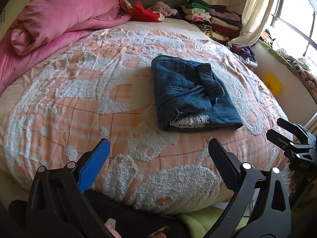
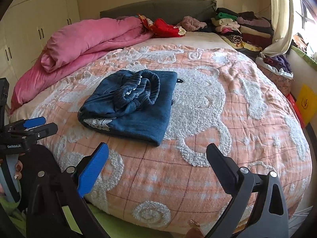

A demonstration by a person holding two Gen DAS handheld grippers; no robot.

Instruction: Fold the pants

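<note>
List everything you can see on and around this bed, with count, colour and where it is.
pants: one, blue denim, folded, mid-bed
bedspread: one, peach with white tufting, covering bed
duvet: one, pink, rolled, far left of bed
red cloth: one, by headboard
clothes stack: several folded, mixed colours, far right corner
curtain: one, cream, by window
wardrobe: cream, left wall
left gripper: open, empty, near bed edge
right gripper: open, empty, near bed edge

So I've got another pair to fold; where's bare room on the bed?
Free: the peach tufted bedspread right of the folded blue denim pants, and left of them up to the pink duvet. Crowded: the stacked clothes by the headboard.
</note>
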